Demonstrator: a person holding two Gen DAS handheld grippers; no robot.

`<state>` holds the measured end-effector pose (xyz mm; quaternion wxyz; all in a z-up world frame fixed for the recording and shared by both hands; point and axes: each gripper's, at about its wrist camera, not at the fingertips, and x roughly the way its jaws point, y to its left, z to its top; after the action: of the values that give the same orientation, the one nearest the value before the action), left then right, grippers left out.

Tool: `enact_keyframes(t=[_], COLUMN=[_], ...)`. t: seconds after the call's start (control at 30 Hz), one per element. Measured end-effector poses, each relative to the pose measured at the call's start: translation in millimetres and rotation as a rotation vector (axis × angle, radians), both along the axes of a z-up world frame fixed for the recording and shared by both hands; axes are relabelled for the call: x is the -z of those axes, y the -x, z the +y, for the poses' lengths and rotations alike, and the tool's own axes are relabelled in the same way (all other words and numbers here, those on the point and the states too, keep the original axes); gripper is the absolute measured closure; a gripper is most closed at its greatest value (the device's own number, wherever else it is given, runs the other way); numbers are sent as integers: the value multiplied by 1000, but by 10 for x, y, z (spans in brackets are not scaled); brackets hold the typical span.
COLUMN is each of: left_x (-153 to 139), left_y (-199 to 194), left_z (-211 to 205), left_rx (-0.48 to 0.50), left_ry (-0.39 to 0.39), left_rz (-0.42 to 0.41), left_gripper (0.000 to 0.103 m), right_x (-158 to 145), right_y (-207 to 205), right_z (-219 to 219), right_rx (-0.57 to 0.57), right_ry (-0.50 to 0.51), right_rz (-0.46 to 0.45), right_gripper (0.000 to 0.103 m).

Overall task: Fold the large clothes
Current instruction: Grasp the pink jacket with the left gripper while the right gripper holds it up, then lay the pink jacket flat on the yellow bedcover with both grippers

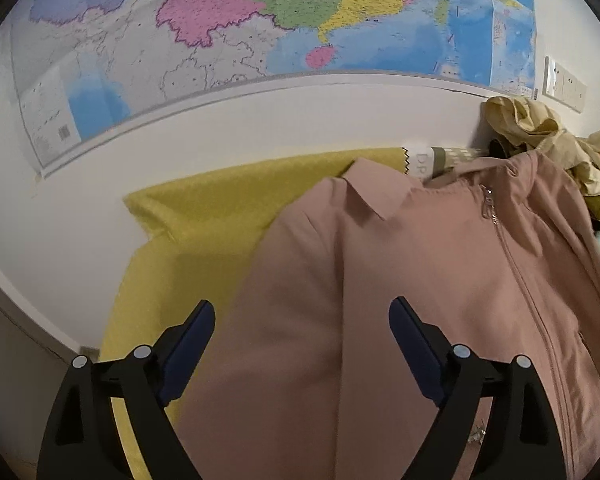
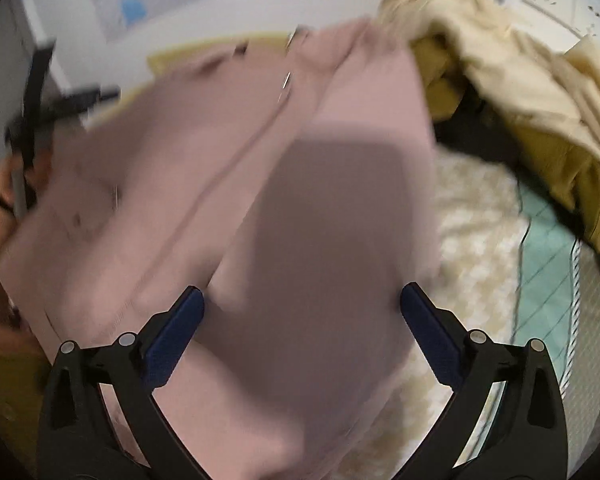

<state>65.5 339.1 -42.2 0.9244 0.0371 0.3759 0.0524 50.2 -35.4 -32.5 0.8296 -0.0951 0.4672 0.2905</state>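
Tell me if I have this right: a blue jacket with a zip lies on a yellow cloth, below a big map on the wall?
Nearly. The jacket is dusty pink, not blue, as the left wrist view shows plainly. The rest holds: it has a zip, lies on the yellow cloth, and the map hangs on the wall above.

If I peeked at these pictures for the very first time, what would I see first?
First you'd spot the big pink jacket, spread over a yellow cloth with its zipper done up. Both the left gripper and the right gripper hang wide open above it. Behind, a colourful map covers the wall, and a crumpled pale yellow garment is heaped to the jacket's right.
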Motion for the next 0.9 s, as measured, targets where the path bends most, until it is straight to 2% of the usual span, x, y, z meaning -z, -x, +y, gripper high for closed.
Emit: enact_keyframes(t=[0.03,0.07,0.1,0.13,0.17,0.23,0.33,0.37,0.4,0.43,0.53,0.6,0.63,0.67,0.7,0.77,0.83,0.9], left_x=[11,48,63,67,65,40,-28,-45,-45,-38,73,147,181,196,214,214,196,201], left_y=[49,85,127,158,192,278,402,447,480,500,532,558,585,620,672,788,933,1045], left_z=[0,-6,-9,-6,3,21,85,121,155,190,323,399,443,468,518,603,653,662], left_rx=[-5,-9,-14,-18,-22,-26,-33,-42,-51,-58,-85,-99,-105,-104,-107,-105,-80,-52], left_ry=[4,6,8,9,9,5,5,3,2,1,7,12,8,9,16,26,32,30], left_rz=[-1,-1,-2,-3,-2,-11,-33,-42,-44,-43,-5,25,41,49,61,73,78,89], left_gripper=[17,17,17,17,17,17,17,16,14,13,13,13,13,13,13,13,13,12], right_x=[41,47,33,-24,-123,-416,-869,-948,-1004,-985,-589,-205,-104,-25,-14,-179,-400,-636], right_y=[21,37,25,-11,-32,-64,-225,-290,-369,-442,-754,-918,-899,-893,-825,-637,-435,-266], right_z=[39,21,-30,-158,-285,-571,-1143,-1278,-1416,-1458,-1633,-1624,-1615,-1591,-1584,-1586,-1607,-1532], right_rx=[0,-6,-12,5,29,82,219,267,363,405,477,524,528,526,527,548,545,488], right_ry=[13,6,-31,-107,-155,-192,-291,-282,-178,-114,-72,-5,4,-4,-12,-28,-86,-178], right_rz=[-6,-1,23,64,61,-9,-74,-105,-177,-198,-95,-23,2,19,11,-83,-170,-233], right_gripper=[26,69,86,98,99,99,99,100,100,100,98,82,64,51,46,30,22,14])
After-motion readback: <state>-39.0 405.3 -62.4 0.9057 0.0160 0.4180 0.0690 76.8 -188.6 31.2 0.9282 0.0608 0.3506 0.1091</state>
